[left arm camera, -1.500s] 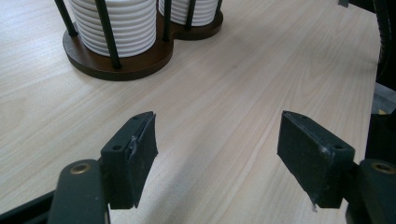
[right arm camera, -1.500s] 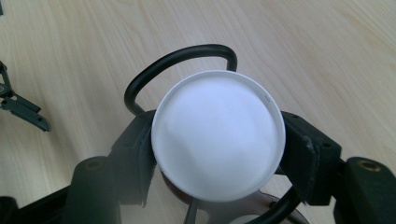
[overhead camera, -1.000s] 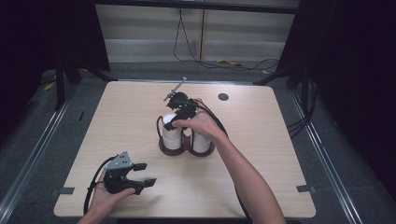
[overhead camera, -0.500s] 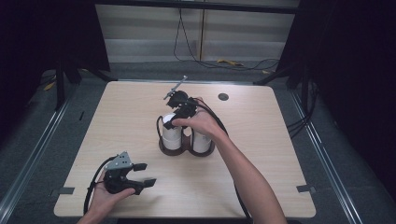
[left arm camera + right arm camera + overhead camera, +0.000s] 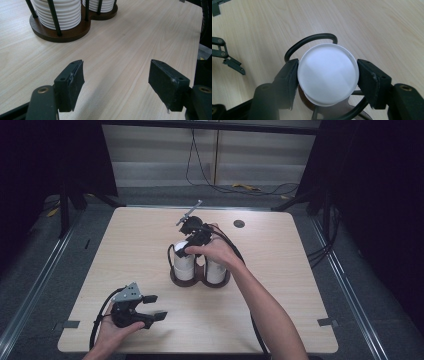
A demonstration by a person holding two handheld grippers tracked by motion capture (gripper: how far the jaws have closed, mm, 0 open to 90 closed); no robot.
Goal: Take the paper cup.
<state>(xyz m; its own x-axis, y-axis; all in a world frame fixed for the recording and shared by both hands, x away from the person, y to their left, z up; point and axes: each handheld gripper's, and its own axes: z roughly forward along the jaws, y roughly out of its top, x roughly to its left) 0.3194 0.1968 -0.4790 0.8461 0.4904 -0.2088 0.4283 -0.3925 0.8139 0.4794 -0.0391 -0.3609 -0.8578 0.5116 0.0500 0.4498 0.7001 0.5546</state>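
A brown wooden holder (image 5: 200, 281) with black rods stands mid-table and carries two stacks of white ribbed discs, the left stack (image 5: 184, 265) and the right stack (image 5: 216, 272). My right gripper (image 5: 181, 249) points down over the left stack. Its jaws have just been closing, and both pads now press the rim of the top white disc (image 5: 328, 73). A black rod loop (image 5: 312, 37) curves behind that disc. My left gripper (image 5: 156, 306) rests near the table's front left, open with nothing between its fingers (image 5: 72, 82), facing the holder's base (image 5: 62, 35).
A small dark round mark (image 5: 239, 223) lies on the table at the back right. The right gripper's cable (image 5: 235, 250) trails along the forearm. Bare wood lies between the left gripper and the holder. Cables run over the floor behind the table.
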